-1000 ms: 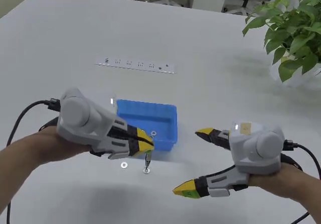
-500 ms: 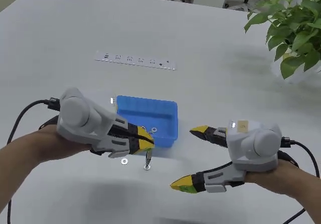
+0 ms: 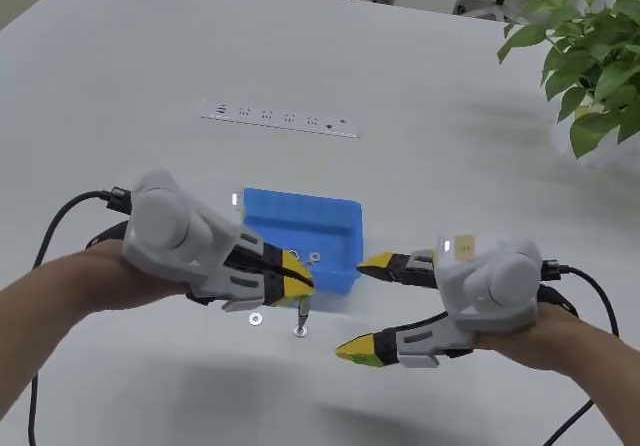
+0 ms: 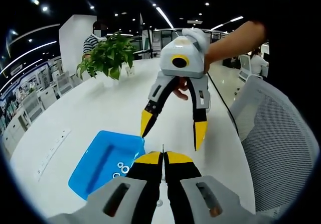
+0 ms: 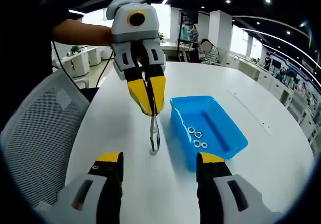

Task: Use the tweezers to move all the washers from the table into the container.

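— Your claws?
— Left gripper [image 3: 290, 281] clamps my tweezers [image 3: 301, 316], tips down by the blue container [image 3: 300, 216]; right gripper [image 3: 360, 306] gapes, empty.
— Washers [image 3: 256, 319]?
— One on the table [image 3: 450, 166], several inside the container.

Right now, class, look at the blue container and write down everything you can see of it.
The blue container is a shallow, open rectangular tray, plastic by its look, with low walls and no lid. It sits flat on the white table. Four small washers lie clustered on its floor near one end. In the head view the left gripper overlaps its near corner.
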Tool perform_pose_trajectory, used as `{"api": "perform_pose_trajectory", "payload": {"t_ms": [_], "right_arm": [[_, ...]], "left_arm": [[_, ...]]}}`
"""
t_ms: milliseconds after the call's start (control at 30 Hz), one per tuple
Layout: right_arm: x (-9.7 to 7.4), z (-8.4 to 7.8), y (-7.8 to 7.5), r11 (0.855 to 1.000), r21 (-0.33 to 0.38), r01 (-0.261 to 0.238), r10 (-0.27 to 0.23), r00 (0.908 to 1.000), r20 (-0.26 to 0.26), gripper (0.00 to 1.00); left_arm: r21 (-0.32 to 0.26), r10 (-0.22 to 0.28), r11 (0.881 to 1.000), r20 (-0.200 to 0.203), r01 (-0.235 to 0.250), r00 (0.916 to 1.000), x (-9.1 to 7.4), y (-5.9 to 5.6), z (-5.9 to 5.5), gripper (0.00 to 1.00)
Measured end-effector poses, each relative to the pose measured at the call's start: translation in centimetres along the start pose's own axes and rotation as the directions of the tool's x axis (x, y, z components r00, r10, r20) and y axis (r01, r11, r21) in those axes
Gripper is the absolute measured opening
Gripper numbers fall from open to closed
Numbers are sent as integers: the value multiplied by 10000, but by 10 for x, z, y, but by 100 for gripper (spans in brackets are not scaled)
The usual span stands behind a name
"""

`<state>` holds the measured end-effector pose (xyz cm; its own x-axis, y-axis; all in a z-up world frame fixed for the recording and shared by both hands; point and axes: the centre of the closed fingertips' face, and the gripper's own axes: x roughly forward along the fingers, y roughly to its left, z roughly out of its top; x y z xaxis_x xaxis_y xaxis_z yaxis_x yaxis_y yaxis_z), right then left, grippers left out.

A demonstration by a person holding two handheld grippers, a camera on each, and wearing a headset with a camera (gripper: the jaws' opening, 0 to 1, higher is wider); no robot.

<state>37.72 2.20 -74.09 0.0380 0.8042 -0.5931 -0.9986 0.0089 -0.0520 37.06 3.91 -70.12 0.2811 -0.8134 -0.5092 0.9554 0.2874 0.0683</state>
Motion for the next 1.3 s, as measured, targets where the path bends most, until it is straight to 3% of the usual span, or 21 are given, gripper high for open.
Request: {"api": "perform_pose_trajectory", "payload": {"t_ms": [167, 400, 900, 1300], "right_arm": [[9, 1, 4, 9983, -355, -465, 462, 9989, -96, 44], [18, 2, 7, 9919, -909, -890, 863, 9957, -334, 32], [36, 7, 13, 9645, -1904, -1830, 1693, 9818, -860, 20], [42, 9, 12, 9491, -2375, -2069, 1837, 9761, -1163, 9]], "left_arm": [[45, -4, 10000, -52, 4, 10000, -1, 1, -1, 5], [35, -70, 10000, -51, 70, 10000, 0, 0, -2, 5], [151, -228, 9996, -211, 231, 9995, 1, -2, -1, 5], [264, -340, 9990, -339, 349, 9988, 3, -1, -1, 5]]}}
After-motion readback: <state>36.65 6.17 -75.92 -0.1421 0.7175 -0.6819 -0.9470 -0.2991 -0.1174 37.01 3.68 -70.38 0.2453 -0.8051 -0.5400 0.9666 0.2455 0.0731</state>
